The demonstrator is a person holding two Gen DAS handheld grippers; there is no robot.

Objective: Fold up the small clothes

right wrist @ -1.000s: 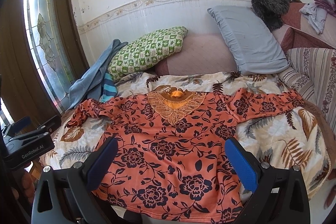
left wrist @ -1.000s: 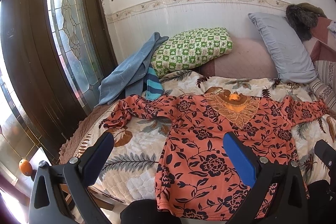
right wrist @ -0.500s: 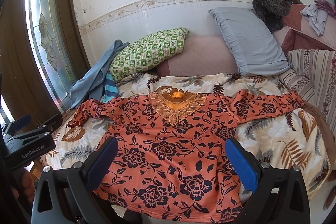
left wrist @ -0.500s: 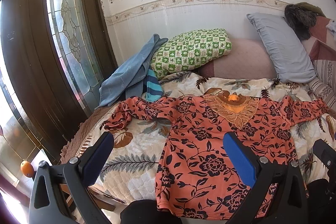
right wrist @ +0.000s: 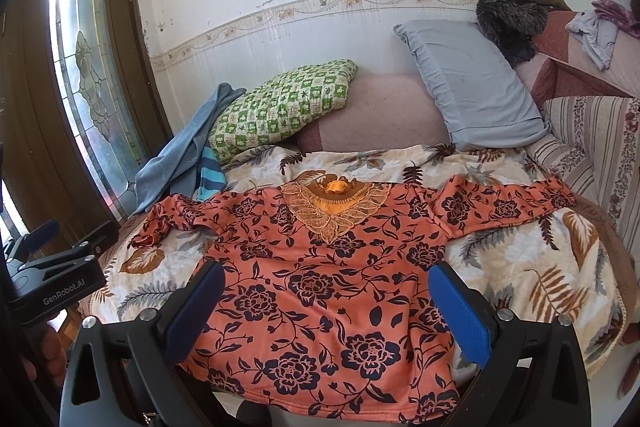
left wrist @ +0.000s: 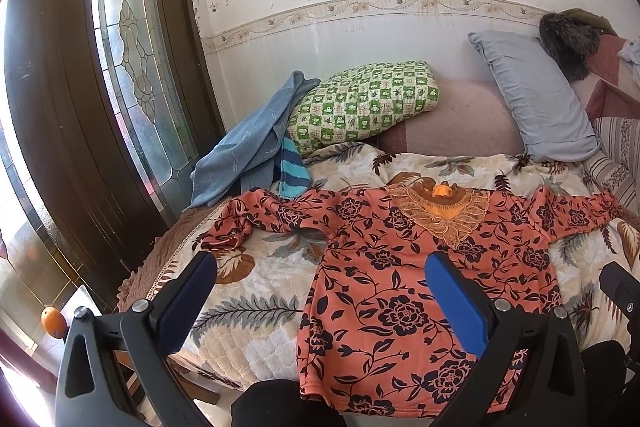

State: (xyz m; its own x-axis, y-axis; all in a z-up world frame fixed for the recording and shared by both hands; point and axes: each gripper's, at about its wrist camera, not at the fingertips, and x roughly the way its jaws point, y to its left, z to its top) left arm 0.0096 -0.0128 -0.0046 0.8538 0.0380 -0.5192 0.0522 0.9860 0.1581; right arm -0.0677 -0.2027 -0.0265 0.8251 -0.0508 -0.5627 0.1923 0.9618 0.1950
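A blouse (right wrist: 320, 287) lies spread flat on the bed (right wrist: 540, 267), hem at the near edge, neckline toward the far side, sleeves reaching toward the left and right edges. Behind it, two pillows (right wrist: 280, 107) lean against the wall; a towel (right wrist: 180, 159) drapes at the far left corner.

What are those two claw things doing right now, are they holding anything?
Left gripper: open, holding nothing, above the orange shirt.
Right gripper: open, holding nothing, above the same shirt.
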